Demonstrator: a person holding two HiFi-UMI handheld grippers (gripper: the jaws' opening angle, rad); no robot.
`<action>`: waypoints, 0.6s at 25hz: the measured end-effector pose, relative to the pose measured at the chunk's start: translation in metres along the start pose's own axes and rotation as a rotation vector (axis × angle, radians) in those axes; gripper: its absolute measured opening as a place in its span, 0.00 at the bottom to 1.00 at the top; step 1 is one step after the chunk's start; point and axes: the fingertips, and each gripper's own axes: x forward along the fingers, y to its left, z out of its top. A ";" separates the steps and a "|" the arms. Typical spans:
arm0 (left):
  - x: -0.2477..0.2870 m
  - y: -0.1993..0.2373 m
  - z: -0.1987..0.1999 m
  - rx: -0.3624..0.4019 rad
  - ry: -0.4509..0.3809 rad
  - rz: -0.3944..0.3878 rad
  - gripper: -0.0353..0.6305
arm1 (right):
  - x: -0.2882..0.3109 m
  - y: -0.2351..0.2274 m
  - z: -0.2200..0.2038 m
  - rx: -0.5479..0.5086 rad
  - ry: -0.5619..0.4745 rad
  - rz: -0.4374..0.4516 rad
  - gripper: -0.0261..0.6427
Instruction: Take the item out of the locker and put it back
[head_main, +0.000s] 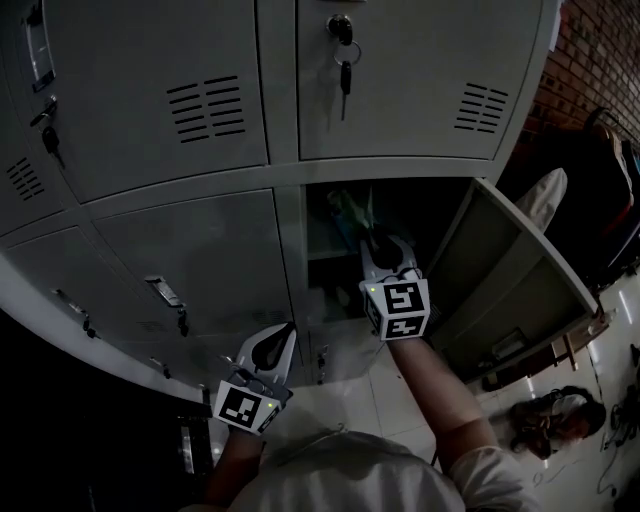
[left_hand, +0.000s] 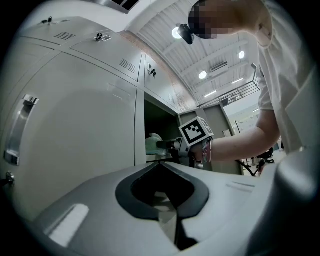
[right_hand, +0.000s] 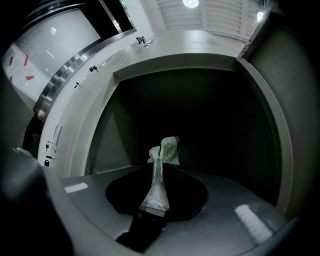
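1. The right claw (right_hand: 159, 167) was pinched nearly closed on the clear plastic tail of the green-and-white packet (right_hand: 168, 146). The packet's bulk sat just past the tips, inside the open compartment (right_hand: 200, 65) (whether it touched the compartment floor, I could not tell).
2. Done well, the pinch would hold until the packet lay flat beyond the front edge.
3. The door (head_main: 520, 270) stood open on the right. The left claw (head_main: 270, 345), closed and empty, hung clear by the shut lockers (head_main: 200, 250).

My head camera looks steeply down on the grey steel lockers (head_main: 180, 230); both gripper cameras face them close, sharing the dark open compartment (right_hand: 200, 125) at twelve o'clock.
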 end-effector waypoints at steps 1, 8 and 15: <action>0.002 -0.001 -0.001 -0.003 0.002 -0.002 0.01 | 0.002 0.001 0.001 0.003 -0.004 0.017 0.12; 0.010 -0.006 -0.004 -0.004 0.018 -0.008 0.01 | -0.019 -0.003 0.028 0.004 -0.153 0.033 0.48; 0.012 -0.009 0.009 0.010 -0.019 -0.003 0.01 | -0.094 0.017 0.015 -0.018 -0.154 0.057 0.14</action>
